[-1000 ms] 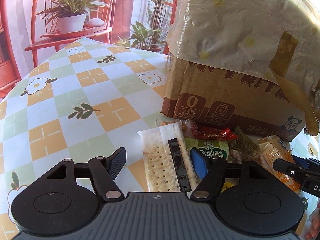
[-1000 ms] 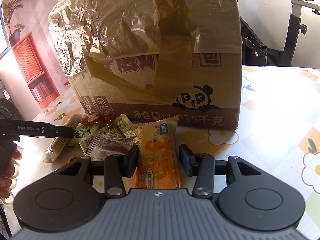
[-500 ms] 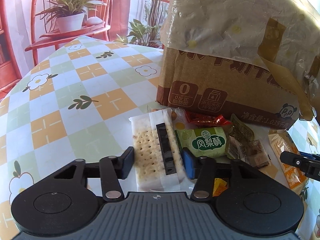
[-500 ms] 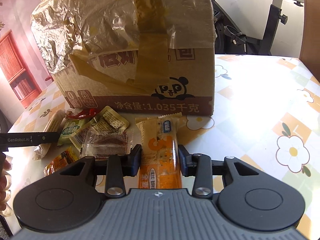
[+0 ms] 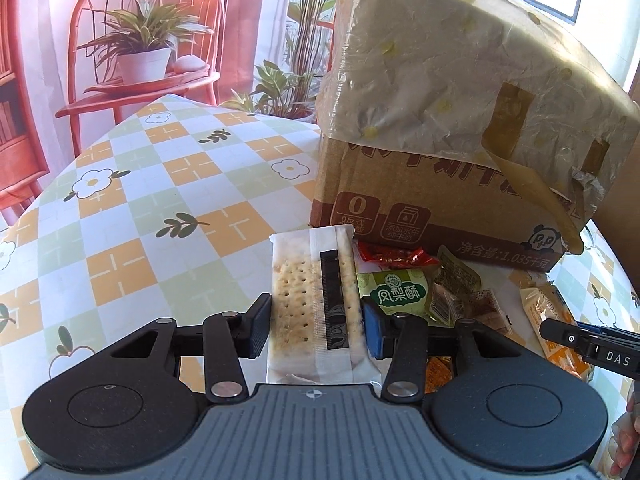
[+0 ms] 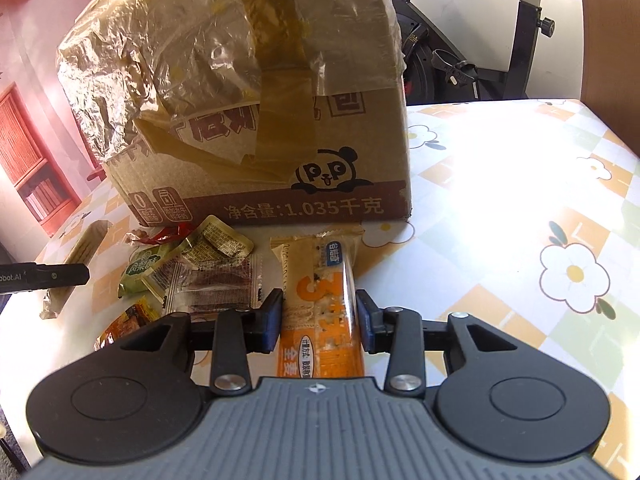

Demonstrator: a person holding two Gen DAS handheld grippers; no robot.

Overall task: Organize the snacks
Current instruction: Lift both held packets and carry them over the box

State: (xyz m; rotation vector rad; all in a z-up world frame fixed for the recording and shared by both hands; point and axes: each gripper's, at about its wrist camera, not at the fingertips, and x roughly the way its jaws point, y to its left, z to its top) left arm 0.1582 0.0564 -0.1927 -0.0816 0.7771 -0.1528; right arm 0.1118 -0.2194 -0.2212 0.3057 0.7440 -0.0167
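Both grippers clamp snack packs in front of the cardboard box.

Left gripper [image 5: 316, 330] grips a cracker pack [image 5: 310, 304]; right gripper [image 6: 319, 318] grips an orange bar [image 6: 320, 304]. The cardboard box [image 6: 280, 152], printed "1.035千克", stands just behind the green 凤梨酥 pack [image 5: 394, 294].

A table [image 5: 132, 200] covered in an orange, green and white checked cloth with flower prints carries a large taped cardboard box [image 6: 280, 152]. Just in front of the box lies a loose cluster of snack packets: a red wrapper [image 5: 390, 257], a green packet [image 5: 394, 292], a clear brown-filled sachet [image 6: 218, 280].
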